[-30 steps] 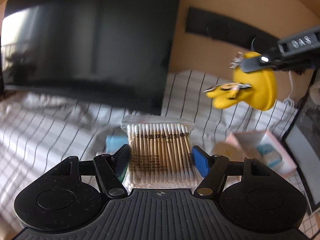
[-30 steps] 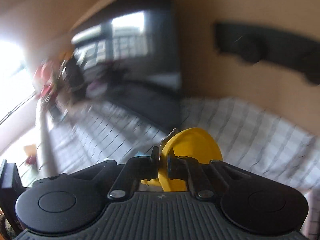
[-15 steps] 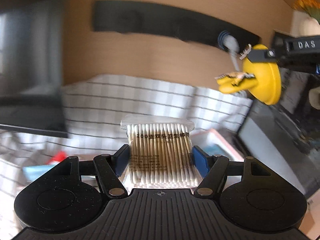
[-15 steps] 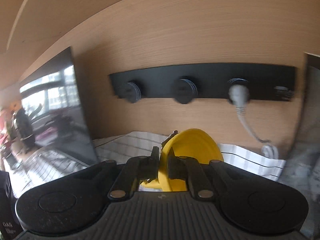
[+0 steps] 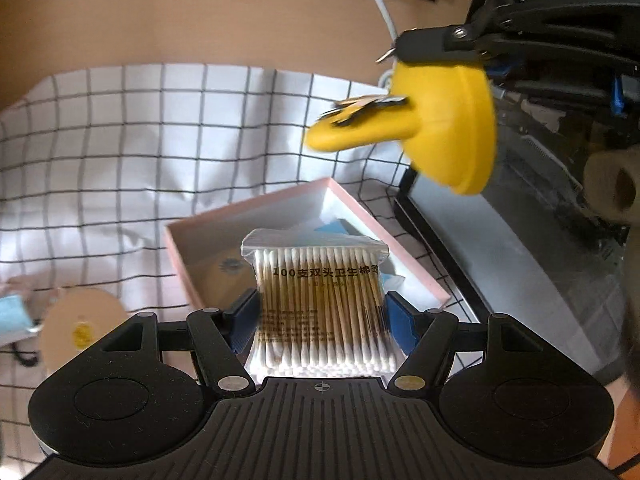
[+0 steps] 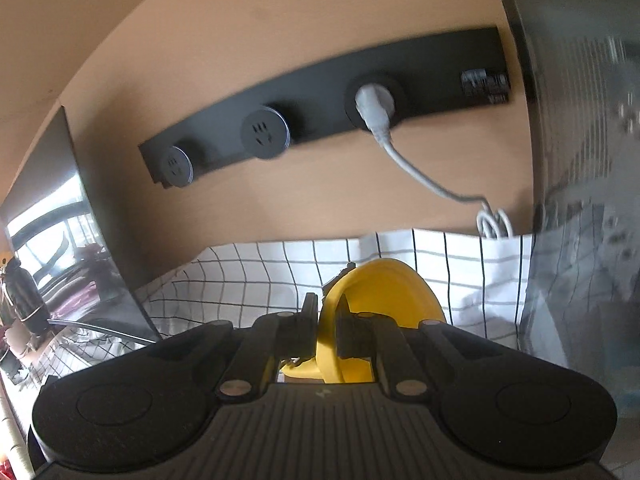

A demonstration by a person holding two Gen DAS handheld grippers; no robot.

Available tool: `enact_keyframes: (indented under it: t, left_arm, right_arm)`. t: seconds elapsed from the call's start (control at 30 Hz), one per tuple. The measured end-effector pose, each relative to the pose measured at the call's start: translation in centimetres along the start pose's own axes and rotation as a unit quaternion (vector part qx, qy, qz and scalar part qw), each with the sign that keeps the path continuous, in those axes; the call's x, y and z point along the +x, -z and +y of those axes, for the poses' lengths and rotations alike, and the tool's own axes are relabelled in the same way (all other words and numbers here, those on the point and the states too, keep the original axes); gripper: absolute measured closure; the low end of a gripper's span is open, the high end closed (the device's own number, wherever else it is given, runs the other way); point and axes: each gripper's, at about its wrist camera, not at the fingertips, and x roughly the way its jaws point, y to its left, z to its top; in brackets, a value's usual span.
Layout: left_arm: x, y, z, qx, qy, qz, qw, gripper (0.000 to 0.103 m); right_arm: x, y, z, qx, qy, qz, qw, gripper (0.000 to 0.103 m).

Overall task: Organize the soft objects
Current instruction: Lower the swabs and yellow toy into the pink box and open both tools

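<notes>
A clear plastic pack of wooden-stemmed cotton swabs (image 5: 320, 304) is clamped between the blue pads of the left gripper (image 5: 320, 316) at lower centre of the left wrist view. Just behind the pack, mid-frame, an open pink cardboard box (image 5: 404, 256) is seen on a white cloth with black grid lines (image 5: 120, 140); light blue items lie inside. A round beige disc (image 5: 80, 328) lies at lower left. At upper right, a yellow rubbery disc-shaped object with a spout (image 5: 448, 120) is pinched by the right gripper (image 6: 324, 320), clenched on its rim. Farthest, a black socket strip (image 6: 320, 108) is mounted on the tan wall.
</notes>
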Motion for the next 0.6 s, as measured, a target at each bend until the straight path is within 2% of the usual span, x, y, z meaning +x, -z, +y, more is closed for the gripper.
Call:
enact_keyframes:
  t: [0.1, 0.13, 0.17, 0.27, 0.37, 0.47, 0.6]
  left_arm:
    - [2.7, -0.2, 0.3, -0.023, 0.040, 0.046, 0.9979, 0.029]
    - [3.8, -0.2, 0.4, -0.029, 0.046, 0.073, 0.9959, 0.029]
    - [4.5, -0.1, 0.4, -0.030, 0.043, 0.083, 0.9952, 0.029]
    - [5.3, 0.4, -0.3, 0.000, 0.015, 0.067, 0.9976, 0.029]
    - [6.2, 0.6, -0.6, 0.005, 0.014, 0.080, 0.9967, 0.028]
    - [6.0, 0.7, -0.8, 0.017, 0.005, 0.072, 0.9973, 0.027]
    - [5.7, 1.0, -1.3, 0.057, -0.023, 0.056, 0.9965, 0.029]
  right_arm:
    - [1.4, 0.8, -0.8, 0.007, 0.002, 0.007, 1.000, 0.095]
    - [1.8, 0.9, -1.2, 0.012, 0.001, 0.012, 1.000, 0.095]
    - [2.3, 1.1, -1.7, 0.018, -0.001, 0.017, 1.000, 0.095]
    - [3.6, 1.8, -2.8, 0.030, -0.002, 0.032, 0.999, 0.095]
    - [4.8, 2.5, -3.6, 0.039, 0.000, 0.045, 0.998, 0.095]
    - [6.0, 3.3, -4.0, 0.046, -0.003, 0.060, 0.997, 0.095]
    - [8.0, 4.2, -4.5, 0.052, -0.011, 0.087, 0.995, 0.095]
